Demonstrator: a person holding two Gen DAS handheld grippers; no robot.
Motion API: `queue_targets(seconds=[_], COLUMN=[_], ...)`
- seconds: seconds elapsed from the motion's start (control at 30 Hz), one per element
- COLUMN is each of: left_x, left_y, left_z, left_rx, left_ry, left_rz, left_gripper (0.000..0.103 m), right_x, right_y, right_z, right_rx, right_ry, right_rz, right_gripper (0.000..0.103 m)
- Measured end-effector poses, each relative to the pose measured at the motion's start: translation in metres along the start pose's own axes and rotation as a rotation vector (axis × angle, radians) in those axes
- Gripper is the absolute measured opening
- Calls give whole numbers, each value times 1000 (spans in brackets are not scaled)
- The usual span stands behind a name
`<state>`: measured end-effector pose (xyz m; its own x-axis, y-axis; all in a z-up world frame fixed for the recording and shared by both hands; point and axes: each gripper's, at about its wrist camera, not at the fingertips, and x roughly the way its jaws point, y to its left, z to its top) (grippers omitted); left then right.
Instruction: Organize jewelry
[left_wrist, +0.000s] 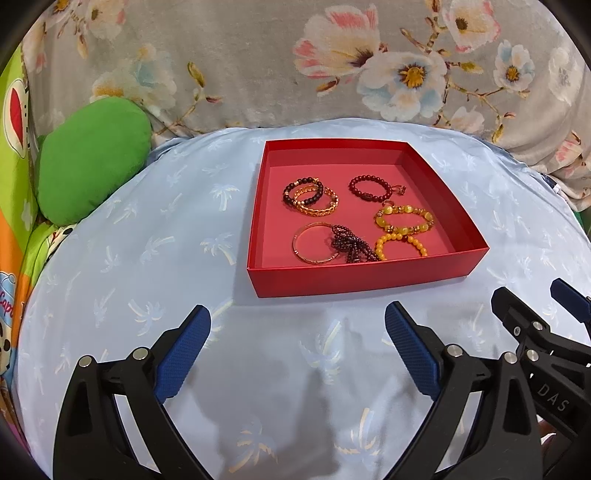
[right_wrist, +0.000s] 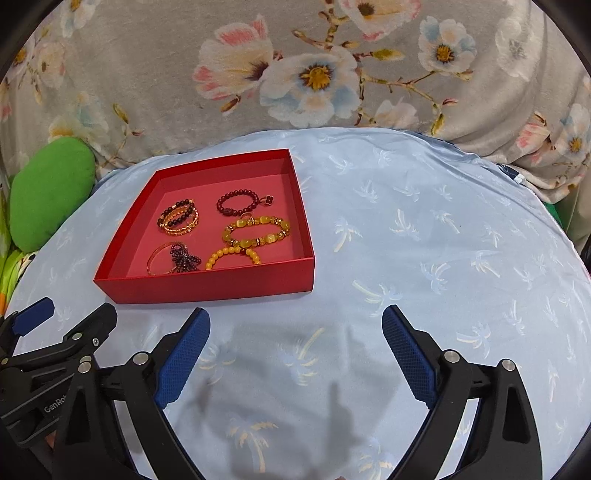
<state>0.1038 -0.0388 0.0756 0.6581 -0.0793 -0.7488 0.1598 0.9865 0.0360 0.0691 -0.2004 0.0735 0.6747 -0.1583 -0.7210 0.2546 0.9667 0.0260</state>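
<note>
A shallow red box lies on a pale blue cloth. Several bracelets rest on its floor: a dark bead and gold chain pair, a dark red bead bracelet, a yellow stone bracelet, an amber bead bracelet, and a gold bangle with a garnet cluster. My left gripper hovers open just short of the box's near wall, holding nothing. My right gripper is open beside it, to the right of the box, with nothing between its pads.
The blue palm-print cloth covers a rounded cushion, bare to the right of the box. A grey floral fabric rises behind it. A green pillow sits at the left edge, with bright printed fabric beyond.
</note>
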Motion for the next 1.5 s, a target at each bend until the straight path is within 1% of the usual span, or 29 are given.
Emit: queue_targets(seconds=[0.1,0.33,0.97,1.23,1.5], left_x=[0,3,6,5,5], left_y=[0,0,1,5,4], left_z=[0,1,2,0,2], left_rx=[1,2,6,-20,-18], left_ry=[1,9,-1,-7,-9], left_rz=[-4,4,16,16,19], left_gripper=[91,93,94,94,94], right_x=[-1,-1,4,5,6], right_y=[0,1,0,1,2], right_z=[1,2,1,-2,-2], right_rx=[-5,-8,-2,-7,-5], right_ry=[-9,-5,14,23,28], right_rz=[-11,-7,-1,-4,-5], right_gripper=[90,91,91,91,91])
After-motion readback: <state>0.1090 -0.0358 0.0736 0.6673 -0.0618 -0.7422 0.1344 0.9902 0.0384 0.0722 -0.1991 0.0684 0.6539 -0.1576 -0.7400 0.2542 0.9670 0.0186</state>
